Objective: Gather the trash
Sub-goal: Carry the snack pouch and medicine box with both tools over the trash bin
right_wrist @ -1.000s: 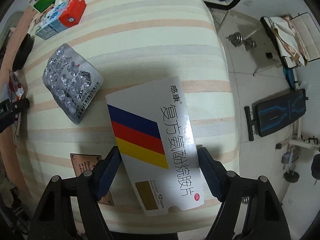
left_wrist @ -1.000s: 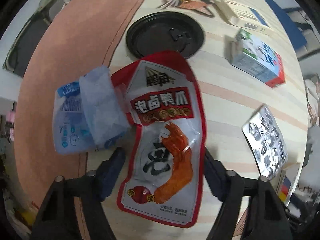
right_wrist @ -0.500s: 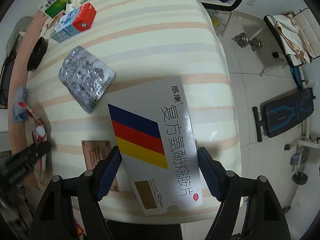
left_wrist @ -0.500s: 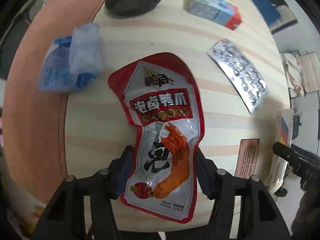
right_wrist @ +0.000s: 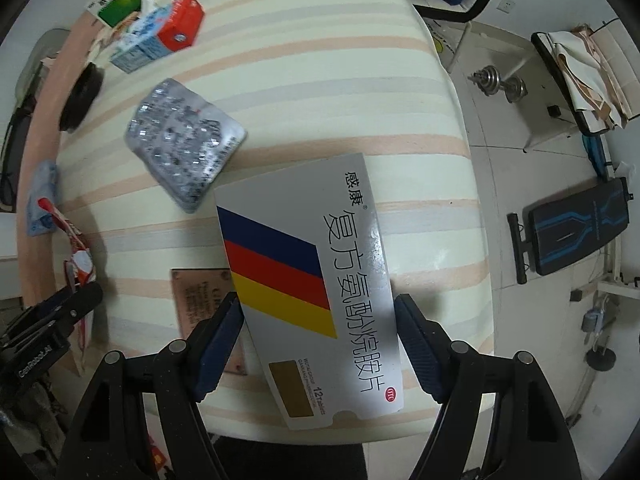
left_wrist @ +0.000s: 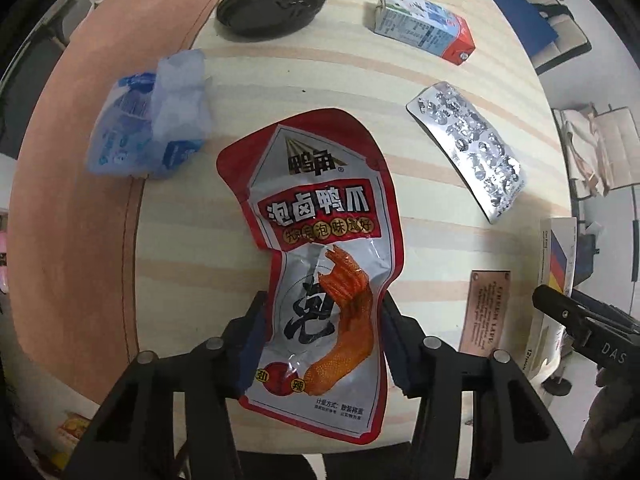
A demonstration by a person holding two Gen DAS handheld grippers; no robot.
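l gripper (left_wrist: 322, 338) w/ snack pouch (left_wrist: 320, 264); r gripper (right_wrist: 318, 330) w/ box (right_wrist: 308, 280), prob.

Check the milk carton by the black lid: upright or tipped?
Tipped. The milk carton lies on its side on the striped table, its red end facing right, beside the black lid.

Light fell evenly from overhead and my views were bright. Glare flashed off the blister pack (left_wrist: 468, 148) and the glossy snack pouch (left_wrist: 324, 264). Fisheye bending curved the striped table (right_wrist: 320, 60); corners went black. The right view was slightly smeared.
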